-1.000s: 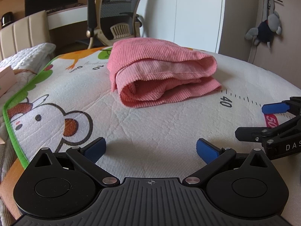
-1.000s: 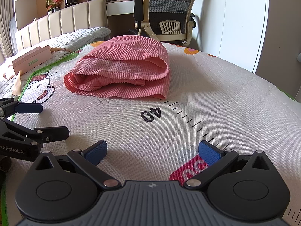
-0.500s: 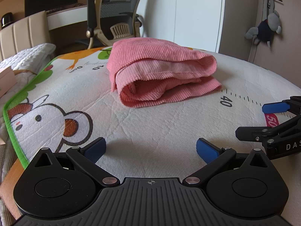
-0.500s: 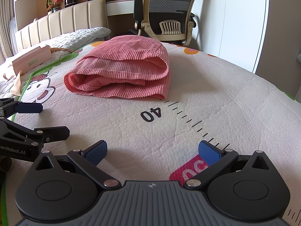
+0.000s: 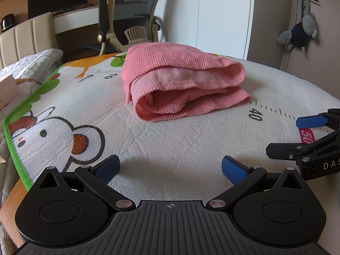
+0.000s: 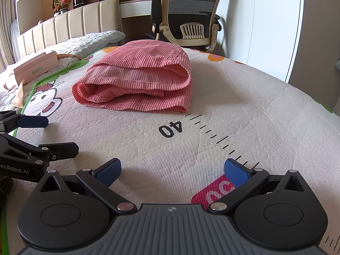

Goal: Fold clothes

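A pink ribbed garment lies folded into a thick, compact bundle on a printed play mat spread over a bed. The cloth is corduroy-like, with fine parallel ridges running across every layer. The top layer curls over in a rounded fold on one side, and along the open side the stacked edges show: a paler, smoother inner face of the cloth, a stitched hem, and a loose hollow between the layers. The bottom layer spreads a little wider than the ones above it. In the right wrist view the same bundle sits just beyond the mat's printed ruler marks, its near corner almost at the tick line by the "40".

The left tongs stand wide, blue pads apart, holding nothing, low over the bare mat and well short of the garment. The right tongs are likewise spread wide and empty, above the mat near a pink "50" label. Each pair shows at the edge of the other's view, side by side.

The mat carries a cartoon rabbit and a green border. Behind the bed stand an office chair and a padded headboard; a plush toy hangs on the wall.
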`<state>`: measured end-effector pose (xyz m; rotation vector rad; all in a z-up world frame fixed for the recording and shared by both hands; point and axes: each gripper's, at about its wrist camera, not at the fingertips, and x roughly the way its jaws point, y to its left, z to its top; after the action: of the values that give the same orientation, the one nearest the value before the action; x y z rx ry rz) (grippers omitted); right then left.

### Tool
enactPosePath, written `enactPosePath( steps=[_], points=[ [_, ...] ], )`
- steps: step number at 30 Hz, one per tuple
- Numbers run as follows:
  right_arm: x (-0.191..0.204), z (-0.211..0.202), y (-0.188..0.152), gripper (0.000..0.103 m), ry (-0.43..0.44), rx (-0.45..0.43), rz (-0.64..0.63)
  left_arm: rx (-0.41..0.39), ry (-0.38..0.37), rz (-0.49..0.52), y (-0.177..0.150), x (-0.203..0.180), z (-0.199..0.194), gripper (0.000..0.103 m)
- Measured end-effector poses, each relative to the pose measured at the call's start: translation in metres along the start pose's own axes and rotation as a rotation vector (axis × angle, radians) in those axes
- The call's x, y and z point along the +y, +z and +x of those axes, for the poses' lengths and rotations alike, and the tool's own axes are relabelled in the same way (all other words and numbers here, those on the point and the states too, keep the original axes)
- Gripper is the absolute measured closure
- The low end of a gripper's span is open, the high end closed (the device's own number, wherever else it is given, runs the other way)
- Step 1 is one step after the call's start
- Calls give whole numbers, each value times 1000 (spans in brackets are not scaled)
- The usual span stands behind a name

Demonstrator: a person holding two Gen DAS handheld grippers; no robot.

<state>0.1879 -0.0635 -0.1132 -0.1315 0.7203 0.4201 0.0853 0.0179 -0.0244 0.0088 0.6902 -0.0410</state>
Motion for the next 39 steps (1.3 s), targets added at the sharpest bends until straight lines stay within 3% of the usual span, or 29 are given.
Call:
enactPosePath(
  steps=[39],
  points=[
    [2,-1,-5,0,-13,-34,-4,-1,-3,-5,0,0,0,0]
  ],
)
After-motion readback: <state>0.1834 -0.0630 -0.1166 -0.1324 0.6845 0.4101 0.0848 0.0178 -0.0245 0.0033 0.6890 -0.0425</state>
